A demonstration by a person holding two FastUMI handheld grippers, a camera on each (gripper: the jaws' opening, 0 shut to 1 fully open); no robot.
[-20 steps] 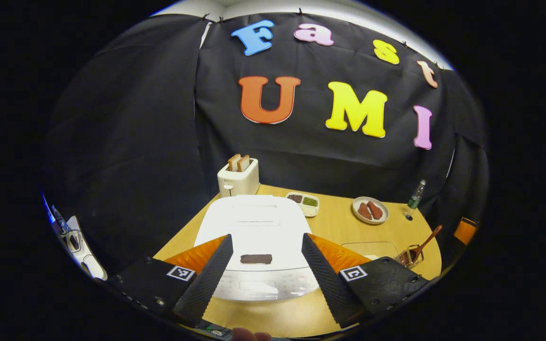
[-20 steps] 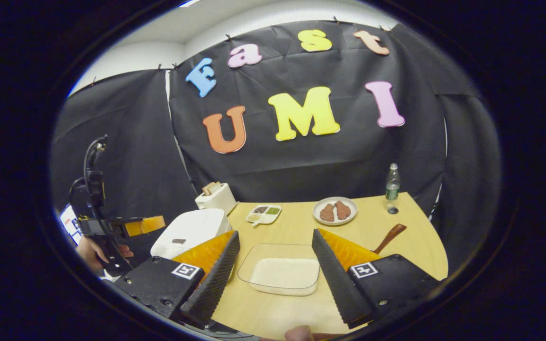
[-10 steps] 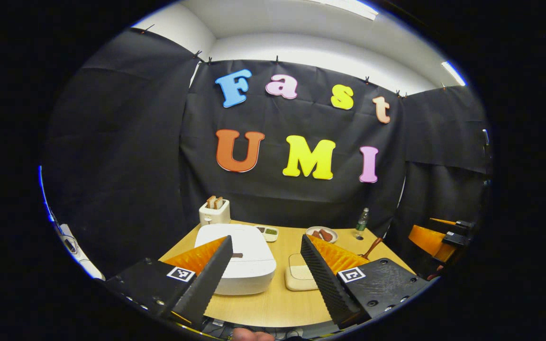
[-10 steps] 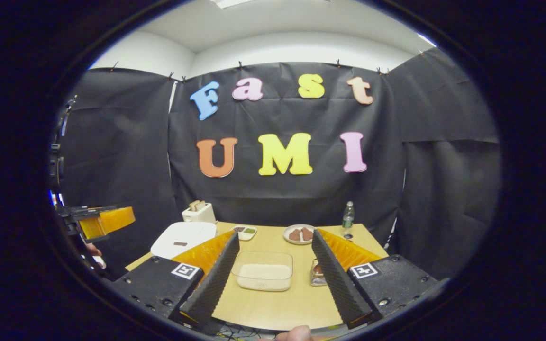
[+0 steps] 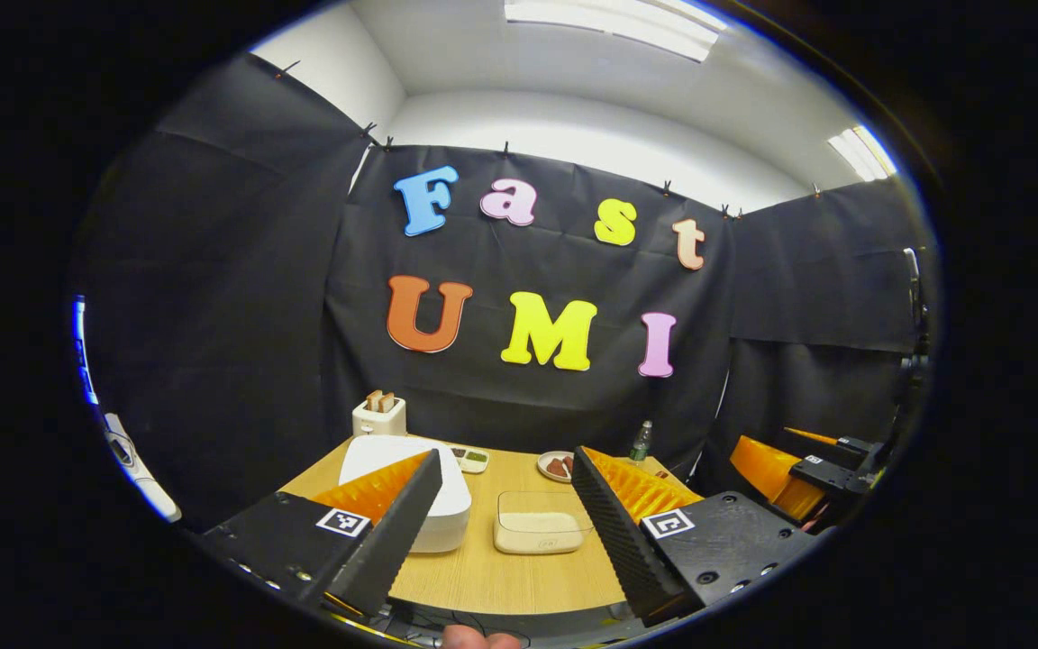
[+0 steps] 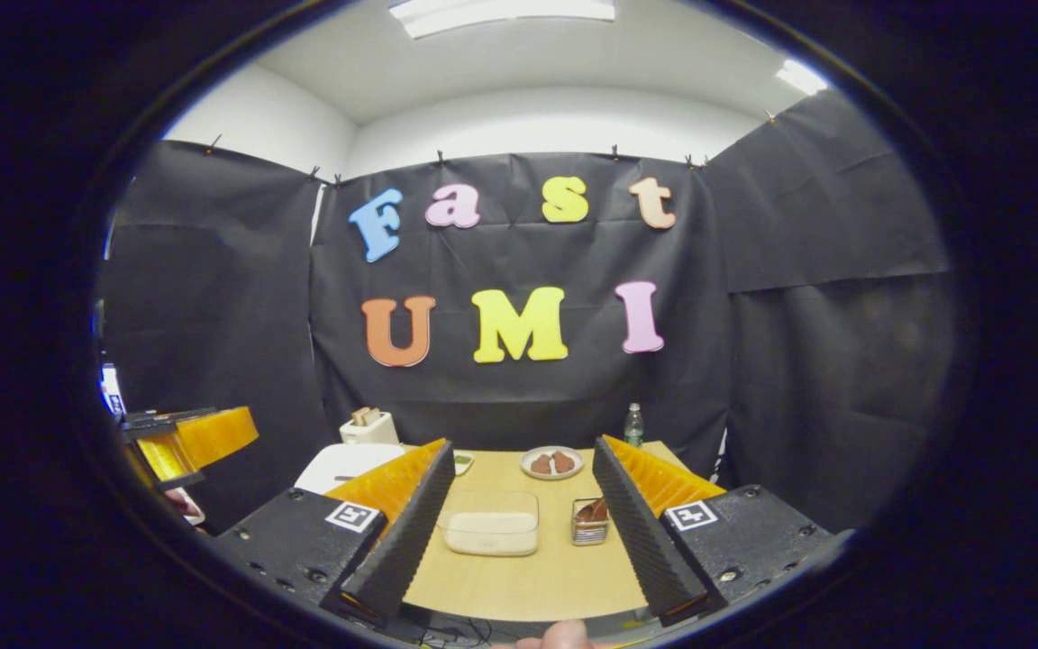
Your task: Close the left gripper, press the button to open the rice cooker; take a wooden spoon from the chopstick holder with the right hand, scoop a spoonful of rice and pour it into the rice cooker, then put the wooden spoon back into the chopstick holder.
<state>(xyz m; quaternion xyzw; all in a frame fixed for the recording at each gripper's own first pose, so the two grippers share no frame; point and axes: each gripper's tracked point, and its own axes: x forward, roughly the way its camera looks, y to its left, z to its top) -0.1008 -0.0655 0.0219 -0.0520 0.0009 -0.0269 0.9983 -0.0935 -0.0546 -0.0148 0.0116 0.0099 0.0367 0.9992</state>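
Rice cooker (image 5: 411, 491): white, low and boxy with rounded corners, lid shut, at the left edge of the worktop (image 5: 519, 577), in front of the toaster (image 5: 378, 416). Lies ahead and slightly to the left of the left gripper (image 5: 505, 532), well apart, partly hidden behind its left finger; jaws wide open, holding nothing, so not yet closed for the press. Button not discernible from here.

Beside the cooker toward the middle, clear rice container (image 6: 490, 523). Right of it, chopstick holder (image 6: 589, 523) with wooden spoon (image 6: 593, 510), handle direction unclear. Right gripper (image 6: 519, 532) also wide open and empty, facing those two, nearer to them. Probably left gripper first.
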